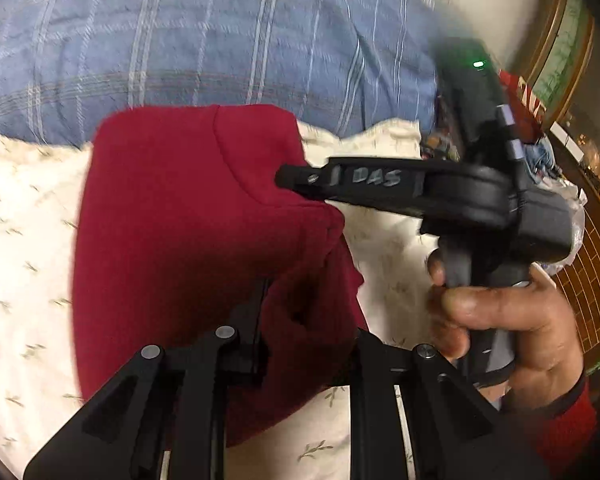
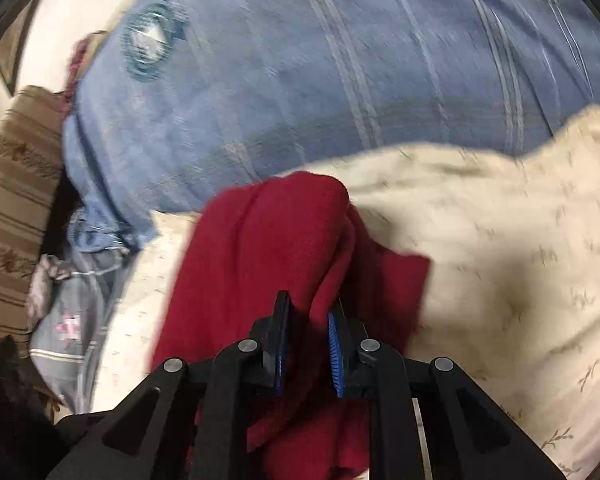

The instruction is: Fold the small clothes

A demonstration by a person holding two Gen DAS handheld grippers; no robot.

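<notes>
A dark red garment (image 1: 172, 220) lies partly lifted over a cream sheet with small sprigs (image 1: 24, 240). My left gripper (image 1: 304, 320) is shut on a bunched edge of the garment near the bottom of the left wrist view; the cloth hides its fingertips. My right gripper (image 1: 296, 182) comes in from the right, shut on another edge of the garment. In the right wrist view the red garment (image 2: 268, 240) is pinched between the blue-padded fingers (image 2: 334, 344) of my right gripper (image 2: 308, 316), and it drapes forward in a raised fold.
A blue plaid pillow (image 1: 204, 36) lies behind the garment, also in the right wrist view (image 2: 340, 72). A brown striped cushion (image 2: 16, 200) and bundled blue cloth (image 2: 80, 292) sit at the left. Clutter and a brick-patterned floor (image 1: 592, 264) are at the right.
</notes>
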